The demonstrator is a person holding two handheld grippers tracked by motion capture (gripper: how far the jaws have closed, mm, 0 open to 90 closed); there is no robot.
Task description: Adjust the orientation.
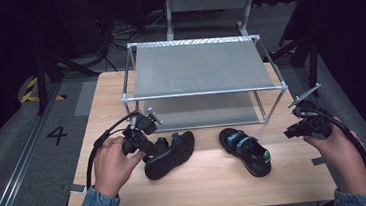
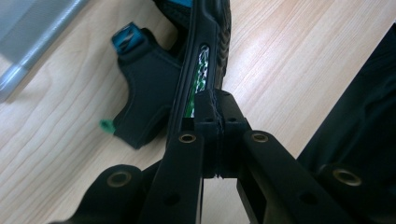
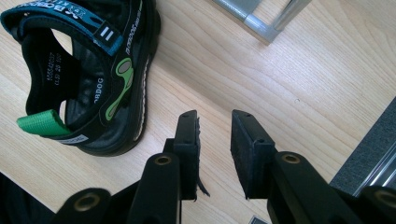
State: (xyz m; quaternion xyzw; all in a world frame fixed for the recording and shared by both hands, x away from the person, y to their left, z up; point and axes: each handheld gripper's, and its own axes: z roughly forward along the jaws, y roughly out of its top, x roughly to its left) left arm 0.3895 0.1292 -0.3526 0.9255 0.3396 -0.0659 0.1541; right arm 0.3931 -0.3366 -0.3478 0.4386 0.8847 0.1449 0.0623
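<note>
High view looks down over the table (image 1: 212, 175); each claw view rides close, sharing its wood, perhaps one sandal (image 3: 88, 74).

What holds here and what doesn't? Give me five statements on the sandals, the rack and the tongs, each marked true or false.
1. The left tongs pinch the sole edge of the left-hand sandal. True.
2. The right tongs hold the right-hand sandal. False: nothing is between them, and that sandal lies apart from them on the table.
3. Both sandals sit on the lower shelf of the rack. False: both are on the table in front of it.
4. The rack's top shelf is bare. True.
5. The right-hand sandal has a red heel loop. False: it is green.
</note>
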